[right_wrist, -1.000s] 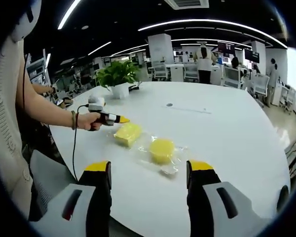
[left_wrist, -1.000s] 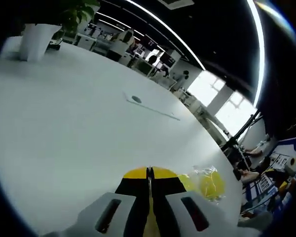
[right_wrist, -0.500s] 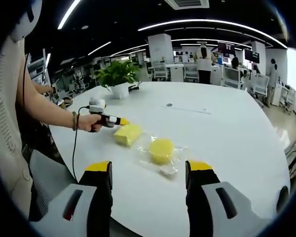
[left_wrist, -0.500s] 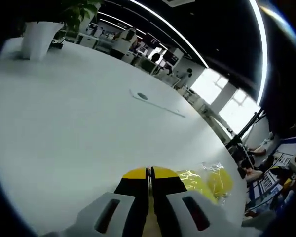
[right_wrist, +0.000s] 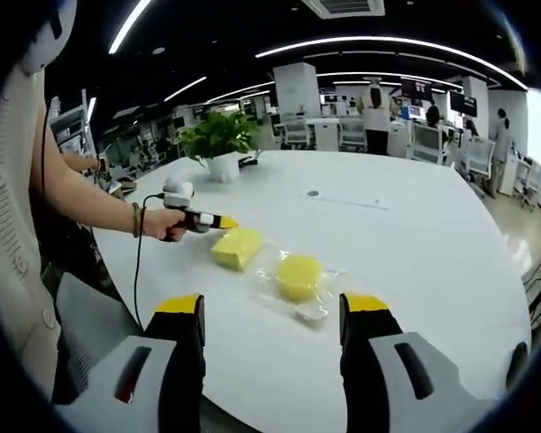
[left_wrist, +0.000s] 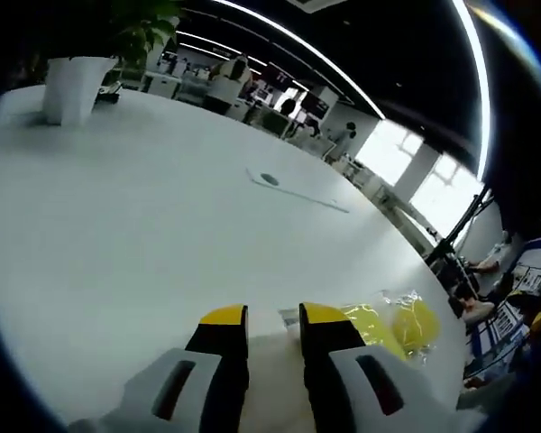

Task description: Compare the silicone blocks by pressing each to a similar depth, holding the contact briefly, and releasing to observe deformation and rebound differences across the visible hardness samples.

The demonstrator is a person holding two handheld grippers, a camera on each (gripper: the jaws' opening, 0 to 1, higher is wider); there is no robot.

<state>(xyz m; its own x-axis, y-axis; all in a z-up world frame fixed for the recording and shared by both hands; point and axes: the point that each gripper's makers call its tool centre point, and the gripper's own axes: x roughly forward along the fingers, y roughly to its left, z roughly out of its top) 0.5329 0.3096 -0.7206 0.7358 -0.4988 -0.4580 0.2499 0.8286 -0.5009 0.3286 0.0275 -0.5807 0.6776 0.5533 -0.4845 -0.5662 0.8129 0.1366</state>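
Two yellow silicone blocks lie in clear plastic wrap on the white table [right_wrist: 406, 234]: a square block [right_wrist: 235, 246] and a round block [right_wrist: 298, 274]. In the left gripper view the square block [left_wrist: 368, 325] and the round block [left_wrist: 417, 321] sit just right of my left gripper [left_wrist: 272, 316], whose yellow-tipped jaws stand a little apart with nothing between them. In the right gripper view a person's hand holds that left gripper [right_wrist: 218, 221], its tip just left of the square block's near corner. My right gripper [right_wrist: 272, 307] hangs wide open in front of the blocks, above the table's near edge.
A potted plant [right_wrist: 218, 144] in a white pot [left_wrist: 72, 86] stands at the table's far left. A round cable port [right_wrist: 310, 192] with a thin strip sits mid-table. The person's arm [right_wrist: 81, 203] and a cable reach in from the left. Desks and people fill the background.
My left gripper's jaws, pressed together in the earlier frames, have parted. The left view has swung slightly, showing more of the blocks. The right gripper has stayed put.
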